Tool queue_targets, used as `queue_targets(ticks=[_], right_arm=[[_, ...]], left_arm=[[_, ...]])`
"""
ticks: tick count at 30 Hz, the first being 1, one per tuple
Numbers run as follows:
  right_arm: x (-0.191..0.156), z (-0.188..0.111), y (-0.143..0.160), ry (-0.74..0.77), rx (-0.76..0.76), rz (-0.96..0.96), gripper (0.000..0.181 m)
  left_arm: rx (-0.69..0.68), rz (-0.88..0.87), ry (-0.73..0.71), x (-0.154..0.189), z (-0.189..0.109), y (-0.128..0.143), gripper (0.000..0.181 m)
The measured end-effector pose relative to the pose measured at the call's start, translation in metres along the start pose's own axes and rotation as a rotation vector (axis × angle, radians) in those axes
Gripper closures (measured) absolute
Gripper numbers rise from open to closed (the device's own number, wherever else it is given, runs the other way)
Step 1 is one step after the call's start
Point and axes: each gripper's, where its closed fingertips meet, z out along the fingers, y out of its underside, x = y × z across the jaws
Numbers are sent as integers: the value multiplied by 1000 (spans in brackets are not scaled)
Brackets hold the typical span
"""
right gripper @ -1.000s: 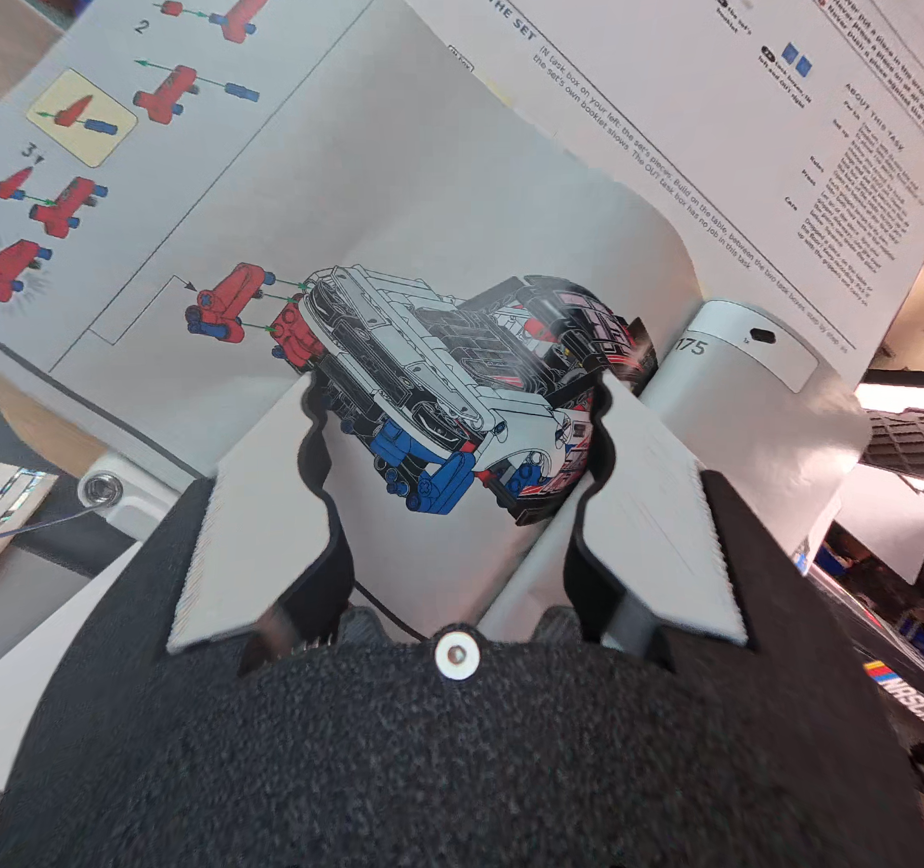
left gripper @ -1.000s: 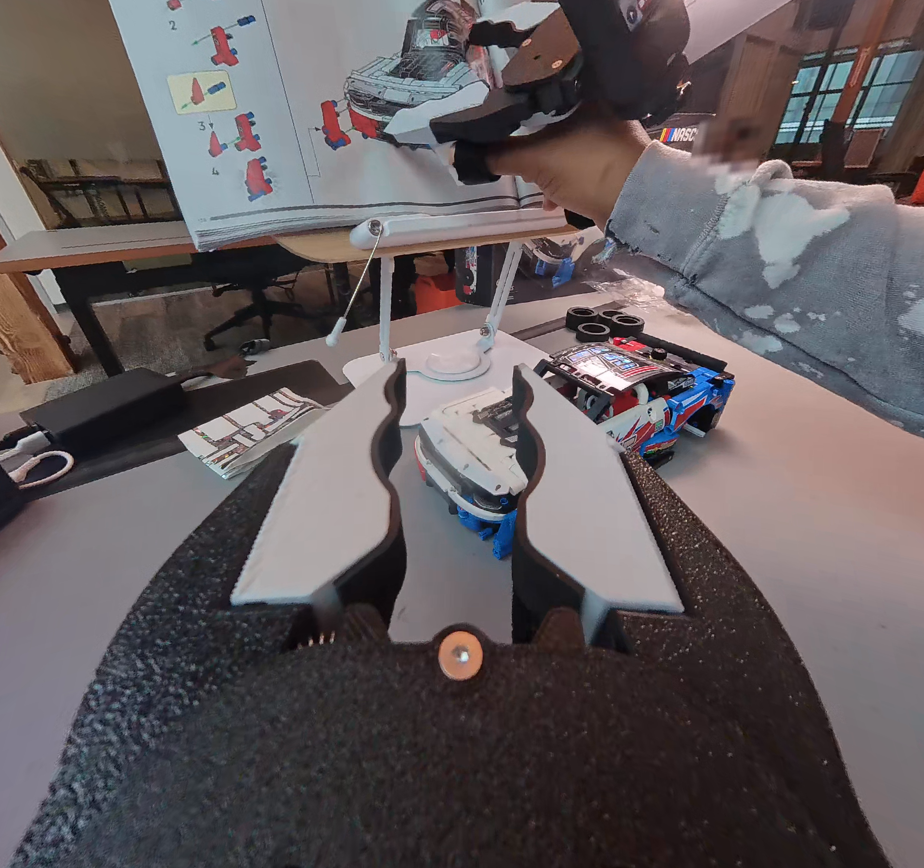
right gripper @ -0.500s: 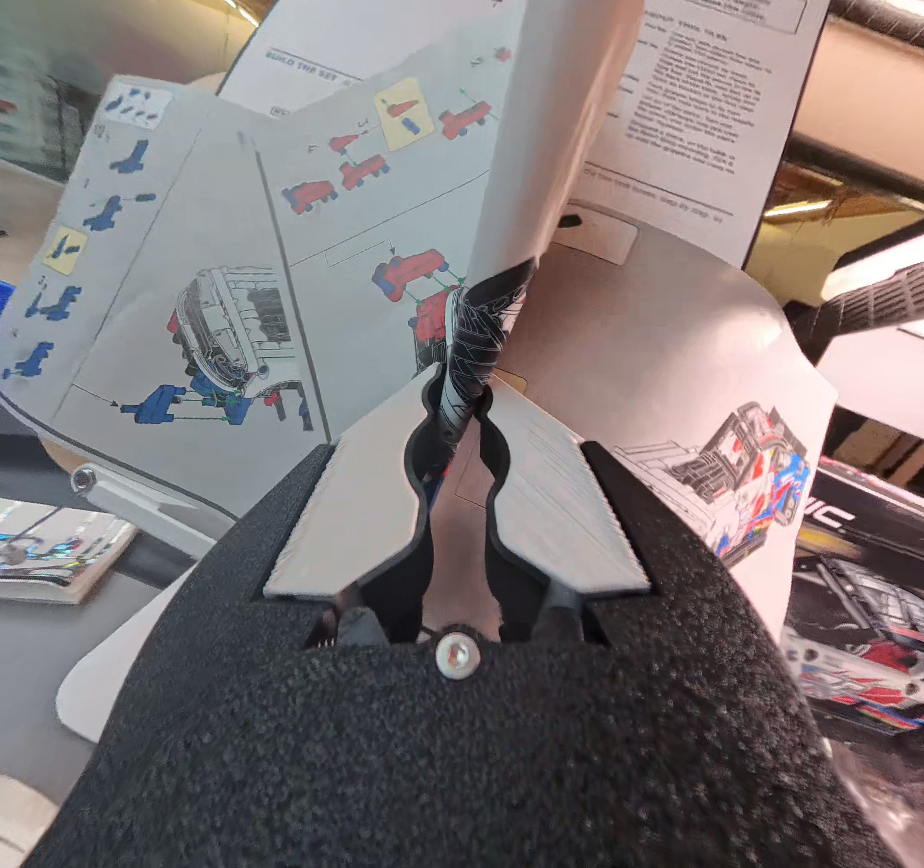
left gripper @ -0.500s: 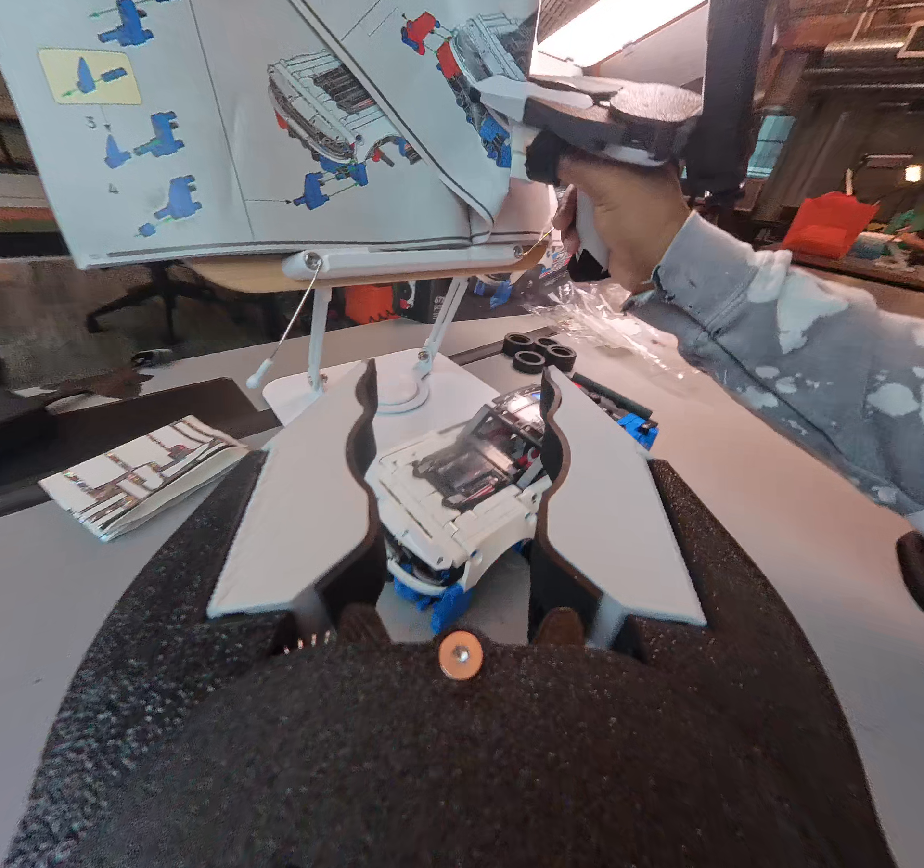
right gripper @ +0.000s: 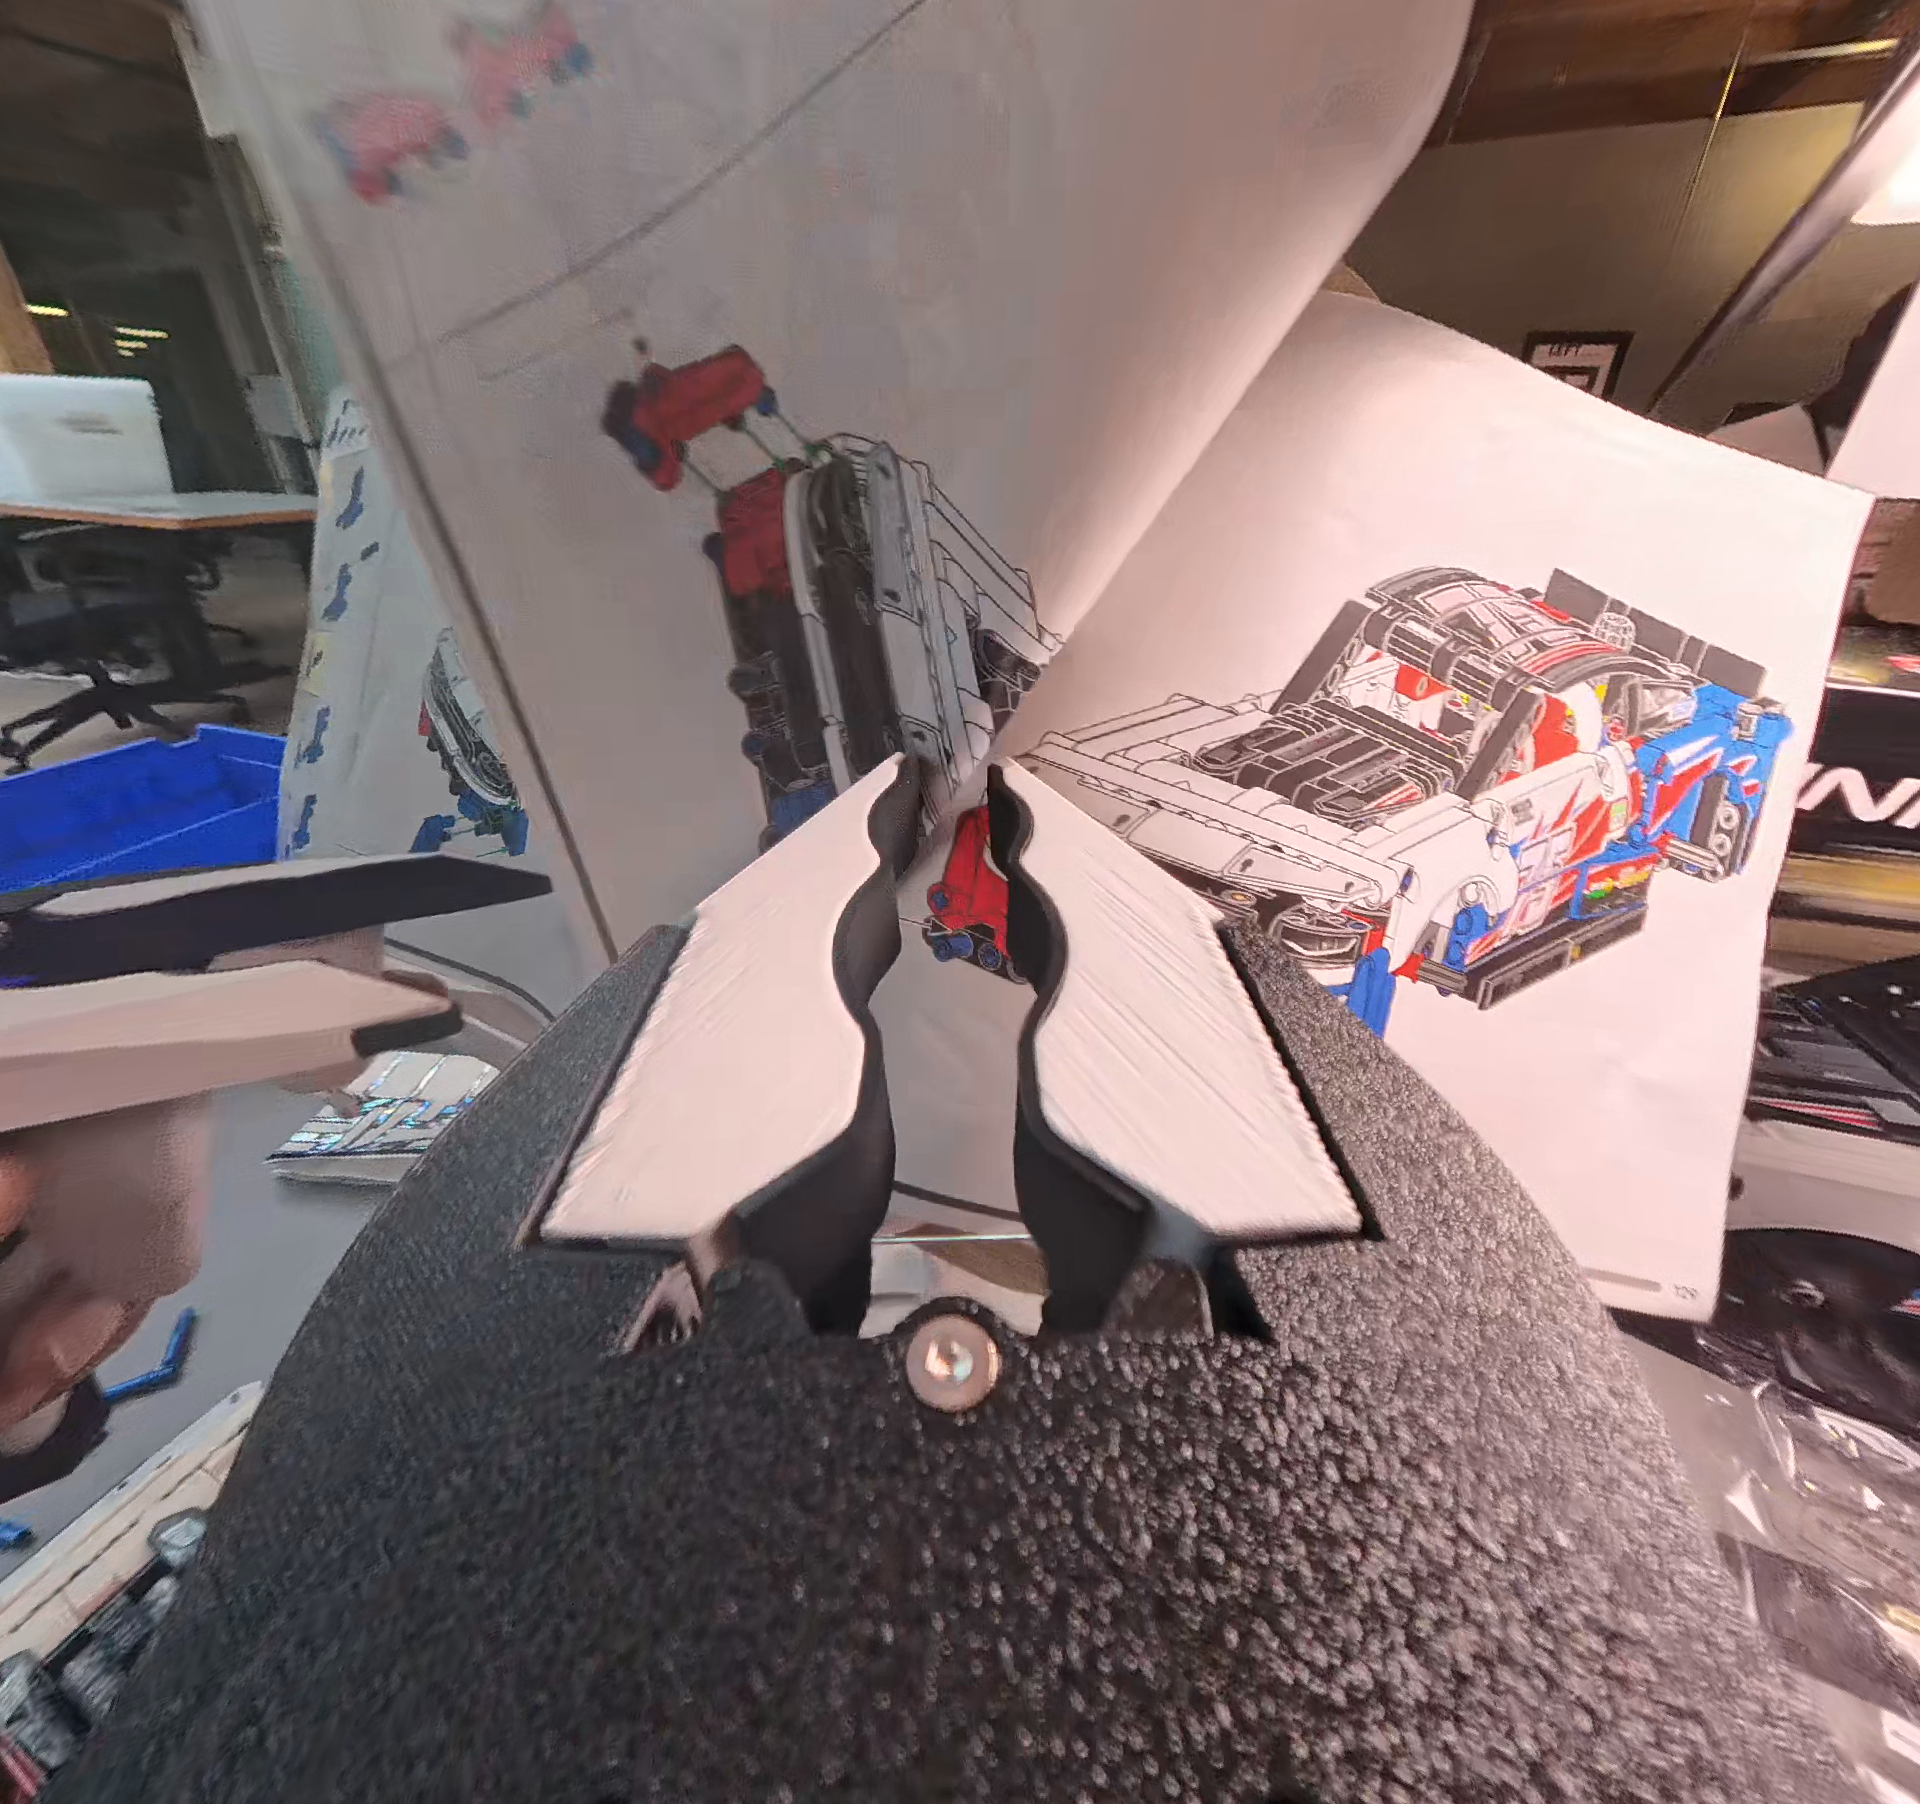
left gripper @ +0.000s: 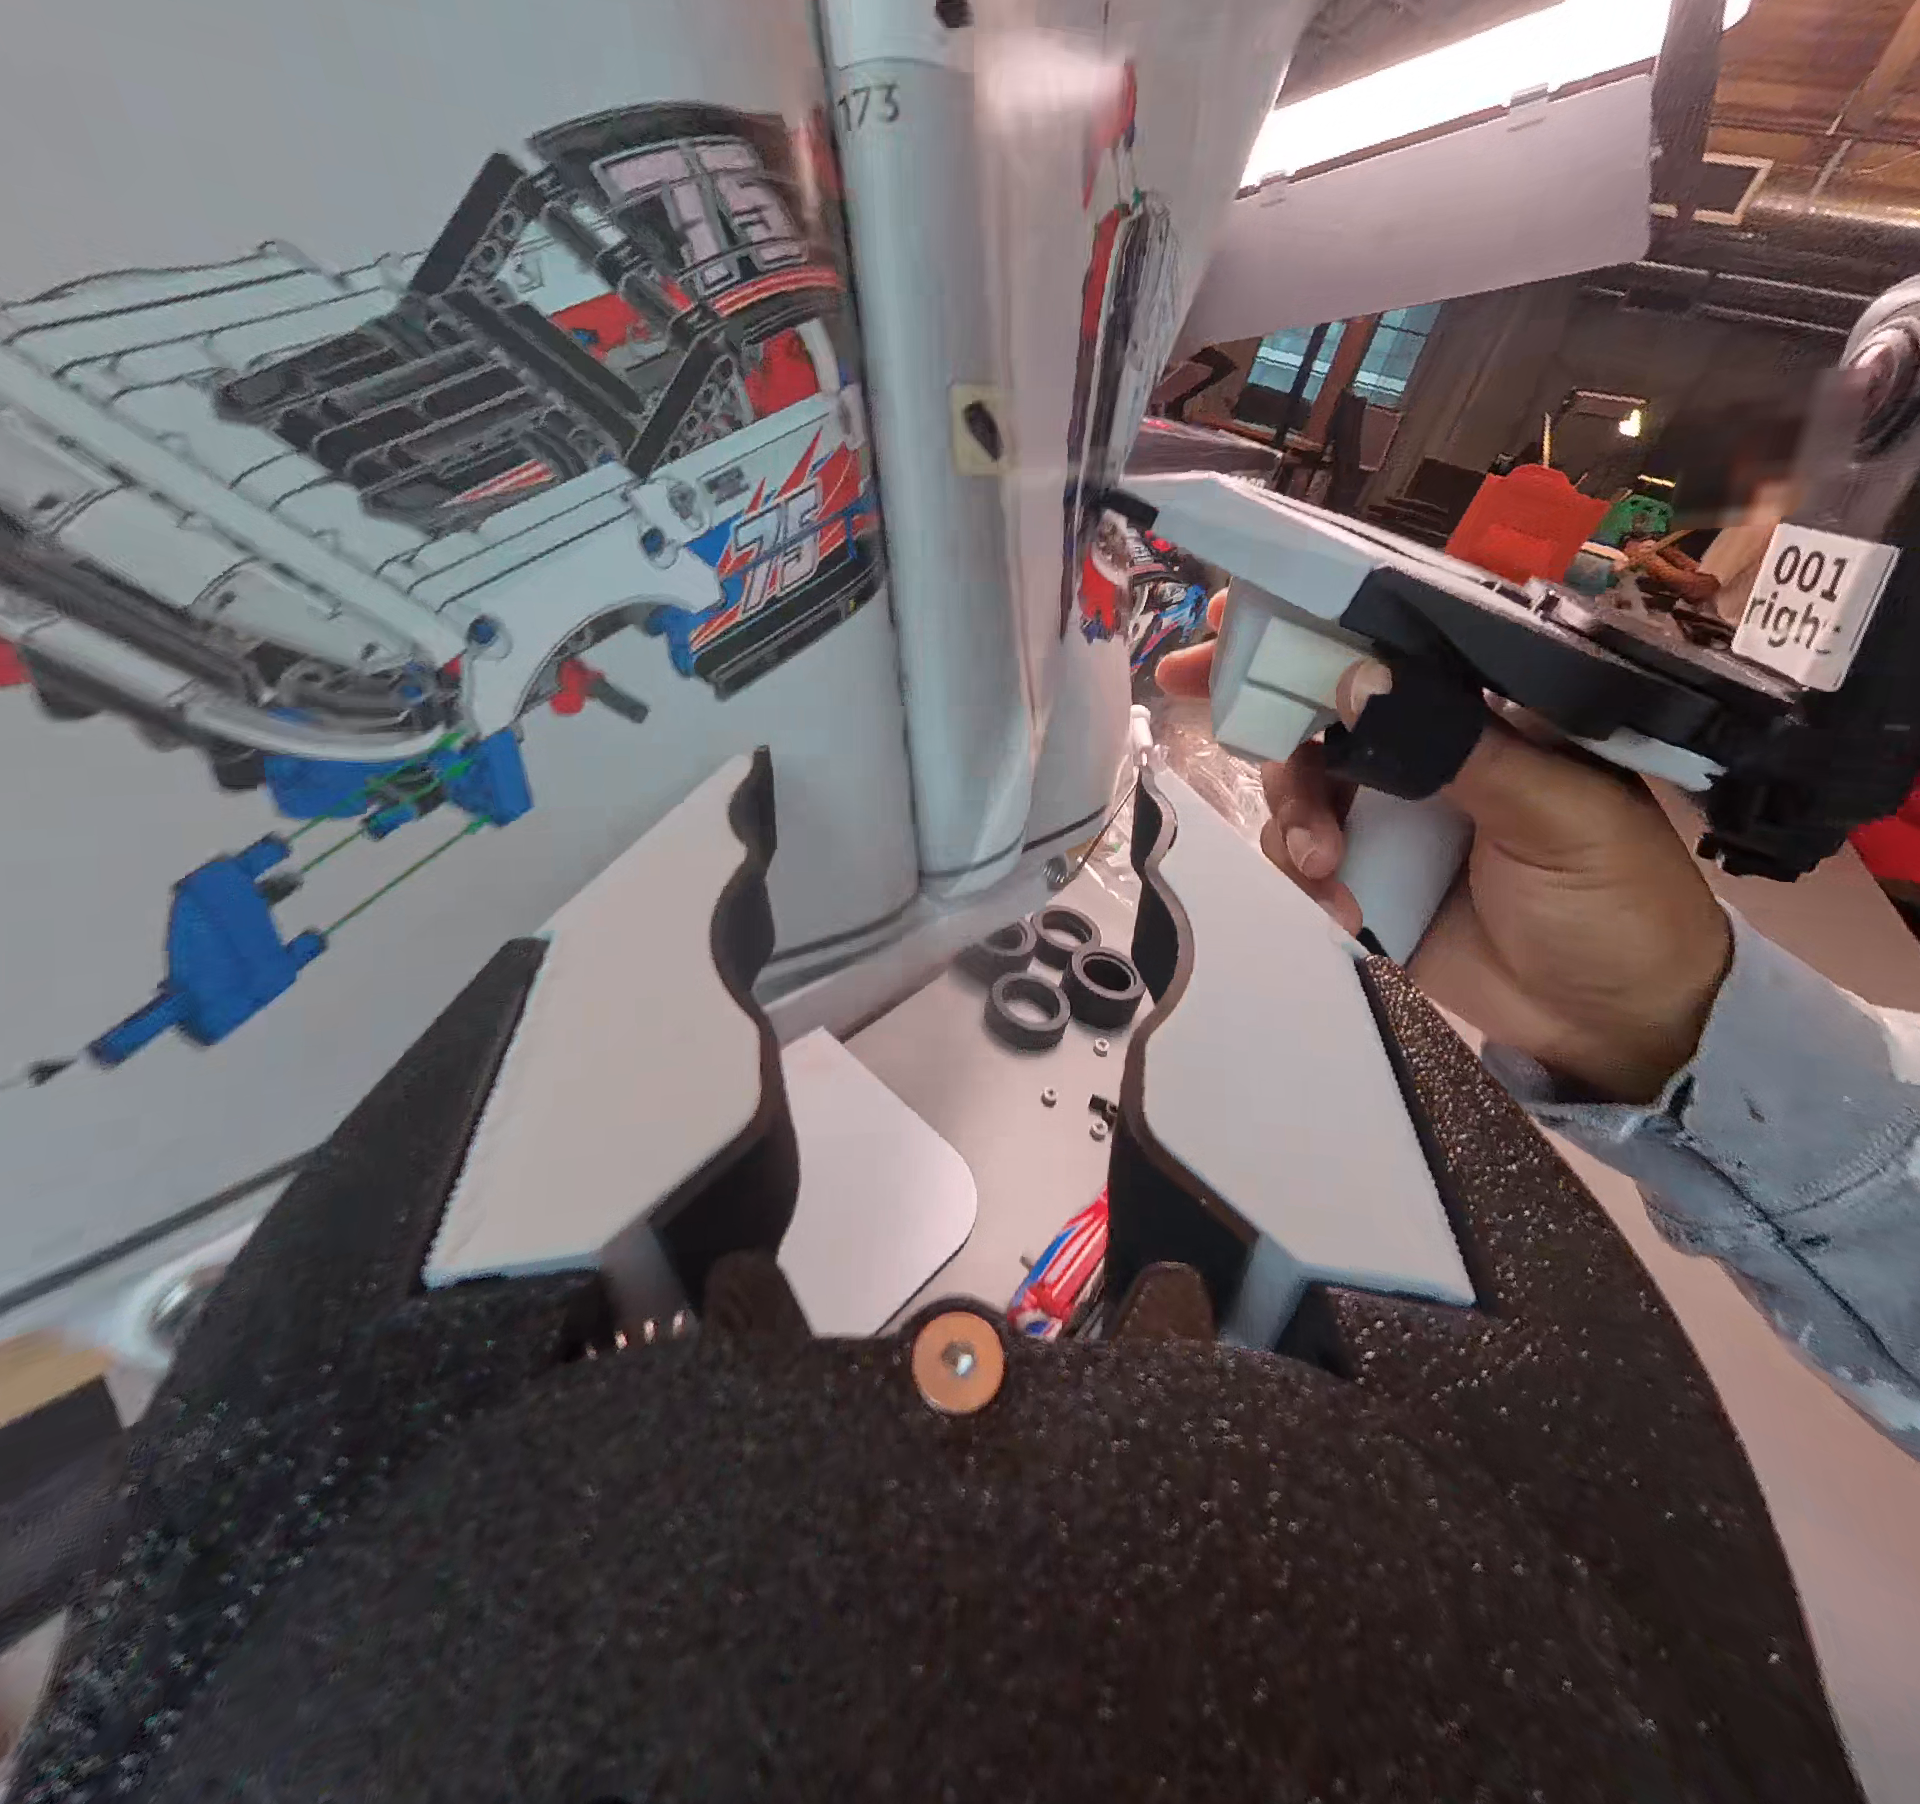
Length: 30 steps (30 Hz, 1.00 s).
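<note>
An open instruction booklet (left gripper: 416, 404) with pictures of a toy car stands on a white stand (left gripper: 873, 1183). My right gripper (right gripper: 948, 778) is shut on the lower edge of one page (right gripper: 831, 300) and holds it lifted off the right-hand page (right gripper: 1455, 1079). It also shows in the left wrist view (left gripper: 1117, 502), held by a hand (left gripper: 1507, 902), with that page (left gripper: 1049, 196) edge-on. My left gripper (left gripper: 951, 778) is open and empty, raised close to the booklet's spine; it shows from the side in the right wrist view (right gripper: 488, 954). A bit of the toy car (left gripper: 1060, 1261) shows below its fingers.
Several black tyres (left gripper: 1060, 975) and small loose parts lie on the grey table behind the stand. A blue bin (right gripper: 135, 798) stands at the left, a sticker sheet (right gripper: 384, 1120) lies near it, a dark box (right gripper: 1860, 798) and clear plastic bags (right gripper: 1818, 1494) are at the right. Across from one pair of fingers to the other is roughly 10 centimetres.
My right gripper closed on the page and has swung it over leftward. My left gripper rose from around the toy car on the table up to the booklet.
</note>
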Motion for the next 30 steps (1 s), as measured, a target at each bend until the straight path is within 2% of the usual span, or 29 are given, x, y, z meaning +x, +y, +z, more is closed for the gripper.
queue_targets(ticks=[3, 6, 10, 14, 17, 20, 25, 27, 30], right_arm=[[13, -7, 5, 11, -19, 27, 170], [23, -18, 9, 19, -24, 46, 167], [18, -55, -9, -47, 86, 111, 147], [4, -93, 4, -136, 64, 21, 121], [5, -111, 22, -182, 24, 24, 116], [11, -115, 31, -232, -11, 109, 111], [0, -110, 26, -314, 11, 165, 102], [6, -103, 22, -265, 31, 179, 105], [37, -93, 28, -110, 33, 256, 138]], left_arm=[[58, 44, 34, 20, 19, -11, 125], [82, 119, 78, 48, 30, -13, 151], [18, 249, 131, 79, 44, 2, 152], [-26, 431, 212, 114, 52, 18, 133], [-118, 490, 262, 125, 61, 39, 125], [-193, 463, 309, 126, 64, 55, 118], [-226, 473, 323, 123, 55, 62, 116], [-236, 470, 314, 119, 52, 64, 115], [-229, 476, 287, 113, 47, 61, 117]])
